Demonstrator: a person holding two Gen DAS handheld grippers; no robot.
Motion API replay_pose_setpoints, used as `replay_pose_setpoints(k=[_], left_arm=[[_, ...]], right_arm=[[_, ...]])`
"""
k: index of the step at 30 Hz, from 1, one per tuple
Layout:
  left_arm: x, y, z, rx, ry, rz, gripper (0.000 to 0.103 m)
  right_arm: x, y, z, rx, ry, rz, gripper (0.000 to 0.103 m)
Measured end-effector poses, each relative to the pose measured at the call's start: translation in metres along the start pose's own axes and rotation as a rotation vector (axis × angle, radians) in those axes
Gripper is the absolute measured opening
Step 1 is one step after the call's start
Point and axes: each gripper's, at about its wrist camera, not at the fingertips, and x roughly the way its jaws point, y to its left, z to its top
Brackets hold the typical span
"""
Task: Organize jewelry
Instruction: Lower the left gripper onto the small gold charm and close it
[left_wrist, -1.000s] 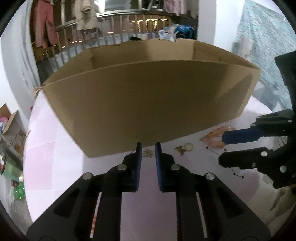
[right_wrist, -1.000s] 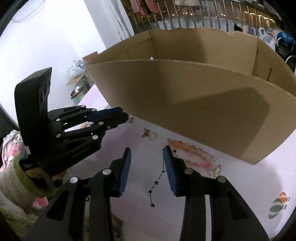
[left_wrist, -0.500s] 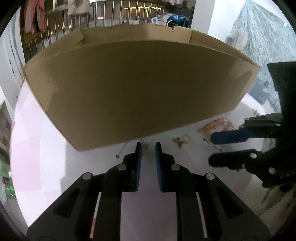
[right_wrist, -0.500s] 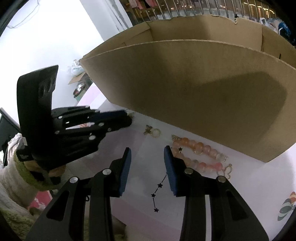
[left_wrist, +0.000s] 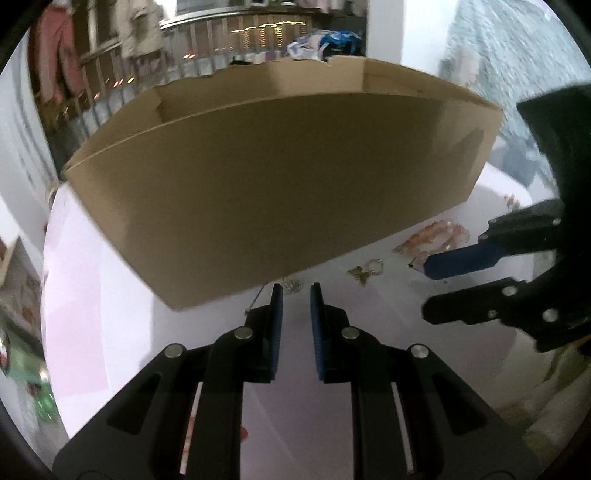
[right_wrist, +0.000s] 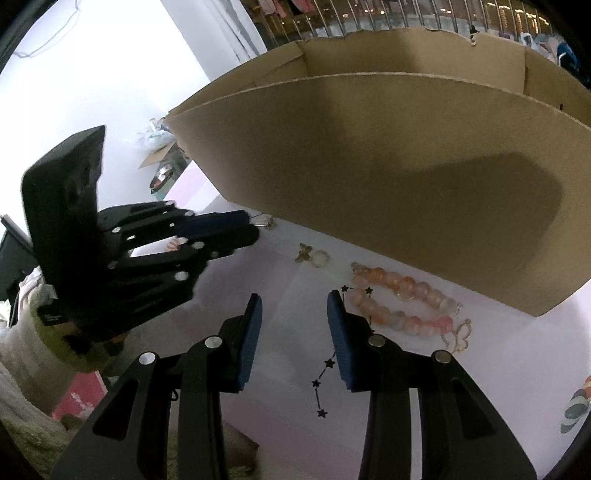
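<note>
A big open cardboard box (left_wrist: 280, 184) stands on the white table, also in the right wrist view (right_wrist: 406, 166). Jewelry lies along its near wall: a small silver piece with a thin chain (left_wrist: 291, 286), a gold butterfly charm with a ring (left_wrist: 364, 271) (right_wrist: 312, 255), a pink bead bracelet (right_wrist: 399, 299) (left_wrist: 432, 236), and a black star chain (right_wrist: 327, 363). My left gripper (left_wrist: 296, 295) is open by a narrow gap, empty, just short of the silver piece. My right gripper (right_wrist: 294, 306) is open and empty, its right finger over the star chain.
The table (left_wrist: 110, 314) ends near the left and front edges. Boxes and clutter (right_wrist: 162, 166) sit on the floor to the left. A railing with hanging clothes (left_wrist: 129, 44) stands behind the box. A sticker (right_wrist: 576, 410) lies on the table at far right.
Both grippers have moved closer to the box and the jewelry. The left gripper has turned slightly. Both jaw gaps are unchanged.
</note>
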Motion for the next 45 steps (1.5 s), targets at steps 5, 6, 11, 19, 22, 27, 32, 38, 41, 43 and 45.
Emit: replay_pose_setpoints(k=[5, 6, 11, 19, 22, 27, 32, 38, 41, 43, 45], left_arm=[[0.003, 0.009, 0.000, 0.046, 0.009, 0.019, 0.014], [0.002, 0.010, 0.001, 0.058, 0.010, 0.024, 0.014], [0.010, 0.006, 0.009, 0.062, 0.018, -0.035, 0.012], [0.011, -0.004, 0.017, 0.130, 0.073, -0.107, 0.000], [0.009, -0.008, 0.016, 0.131, 0.081, -0.102, 0.000], [-0.005, -0.020, 0.002, 0.102, 0.093, -0.097, 0.000], [-0.011, -0.027, 0.007, 0.119, 0.020, 0.006, 0.004], [0.006, -0.024, 0.015, 0.116, 0.039, 0.050, 0.017], [0.008, -0.021, 0.016, 0.110, 0.046, 0.034, 0.017], [0.006, -0.011, 0.018, 0.069, 0.058, -0.014, 0.013], [0.004, -0.008, 0.018, 0.057, 0.061, -0.045, 0.005]], right_arm=[[0.004, -0.001, 0.002, -0.002, 0.012, 0.013, 0.036], [0.006, -0.001, 0.002, 0.000, 0.015, 0.017, 0.036], [0.011, -0.002, 0.007, 0.012, 0.018, 0.033, 0.036], [0.007, -0.009, 0.005, 0.032, 0.019, 0.037, 0.036], [0.006, -0.007, 0.003, 0.032, 0.018, 0.036, 0.036], [0.004, -0.006, 0.003, 0.026, 0.017, 0.034, 0.036], [0.003, -0.005, 0.004, 0.027, 0.003, 0.037, 0.036], [-0.005, -0.009, -0.001, 0.020, -0.009, 0.052, 0.036], [-0.010, -0.012, -0.002, 0.015, -0.015, 0.063, 0.036], [-0.013, -0.017, -0.003, 0.019, -0.022, 0.068, 0.036], [-0.016, -0.019, -0.004, 0.023, -0.030, 0.075, 0.036]])
